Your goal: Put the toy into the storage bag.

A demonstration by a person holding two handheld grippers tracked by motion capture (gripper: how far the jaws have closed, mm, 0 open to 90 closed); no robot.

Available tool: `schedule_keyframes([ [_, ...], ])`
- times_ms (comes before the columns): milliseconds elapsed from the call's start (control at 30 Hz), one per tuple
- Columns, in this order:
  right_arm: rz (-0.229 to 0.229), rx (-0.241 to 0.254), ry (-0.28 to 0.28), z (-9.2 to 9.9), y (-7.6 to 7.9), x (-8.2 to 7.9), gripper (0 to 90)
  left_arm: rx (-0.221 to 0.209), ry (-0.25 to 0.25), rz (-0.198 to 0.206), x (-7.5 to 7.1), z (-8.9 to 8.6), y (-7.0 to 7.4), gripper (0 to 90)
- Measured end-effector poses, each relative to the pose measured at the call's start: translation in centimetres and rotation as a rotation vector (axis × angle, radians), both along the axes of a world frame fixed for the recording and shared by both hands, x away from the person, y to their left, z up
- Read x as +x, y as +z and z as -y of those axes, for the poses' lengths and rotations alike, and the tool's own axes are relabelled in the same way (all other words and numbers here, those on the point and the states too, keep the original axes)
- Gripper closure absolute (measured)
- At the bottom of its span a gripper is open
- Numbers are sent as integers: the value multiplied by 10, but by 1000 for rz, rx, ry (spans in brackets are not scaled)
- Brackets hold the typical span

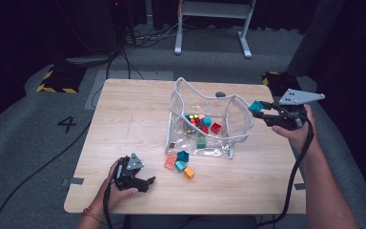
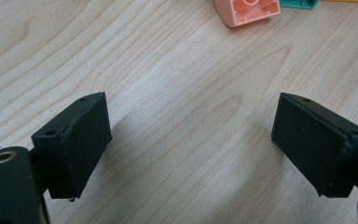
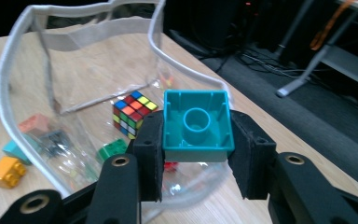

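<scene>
The right gripper (image 1: 259, 111) is clamped on a teal building block (image 3: 196, 125), its two pads pressed against opposite sides of the block and the block's hollow underside turned toward the gripper's camera. It holds the block in the air just outside the right wall of the clear plastic pouch (image 1: 240, 125), about level with the pouch's white-trimmed rim, so the pouch mouth lies to the left of the block as the high view shows it, and a little lower. That is what the coming move turns on: the block probably has to cross the rim leftward before it can drop in among the Rubik's cube (image 3: 130, 113) and the bricks already inside. The rim sags and curves, so a low pass could catch it. The left gripper (image 1: 145, 182) rests low on the table (image 1: 124, 109) in front of the pouch, jaws spread wide with bare wood between them, and an orange block (image 2: 247, 11) lies just ahead of it. The right hand is plainly the one placed to fill the pouch.
</scene>
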State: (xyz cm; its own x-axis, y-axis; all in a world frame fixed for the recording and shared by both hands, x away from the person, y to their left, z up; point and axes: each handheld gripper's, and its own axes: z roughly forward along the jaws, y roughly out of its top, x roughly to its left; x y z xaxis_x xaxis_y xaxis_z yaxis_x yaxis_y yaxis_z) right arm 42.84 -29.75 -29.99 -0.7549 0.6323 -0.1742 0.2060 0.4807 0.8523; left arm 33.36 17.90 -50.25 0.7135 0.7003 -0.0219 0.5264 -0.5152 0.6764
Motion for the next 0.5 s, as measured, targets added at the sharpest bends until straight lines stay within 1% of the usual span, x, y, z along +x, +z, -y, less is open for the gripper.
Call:
schedule_keyframes([
  [67, 6, -21, 25, -9, 2, 4, 593, -2, 2, 0, 0, 0, 0, 119],
  [133, -6, -46, 45, -19, 3, 8, 593, -2, 2, 0, 0, 0, 0, 118],
  [167, -6, -46, 45, -19, 3, 8, 593, -2, 2, 0, 0, 0, 0, 119],
  [200, -23, -72, 83, -30, 3, 13, 593, -2, 2, 0, 0, 0, 0, 119],
  [267, -20, -98, 112, -38, 3, 17, 593, 0, 0, 0, 0, 0, 0, 119],
  [433, -58, -150, 157, -58, 0, 26, 593, -2, 2, 0, 0, 0, 0, 119],
  [500, -71, -176, 188, -68, -3, 31, 593, 0, 0, 0, 0, 0, 0, 118],
])
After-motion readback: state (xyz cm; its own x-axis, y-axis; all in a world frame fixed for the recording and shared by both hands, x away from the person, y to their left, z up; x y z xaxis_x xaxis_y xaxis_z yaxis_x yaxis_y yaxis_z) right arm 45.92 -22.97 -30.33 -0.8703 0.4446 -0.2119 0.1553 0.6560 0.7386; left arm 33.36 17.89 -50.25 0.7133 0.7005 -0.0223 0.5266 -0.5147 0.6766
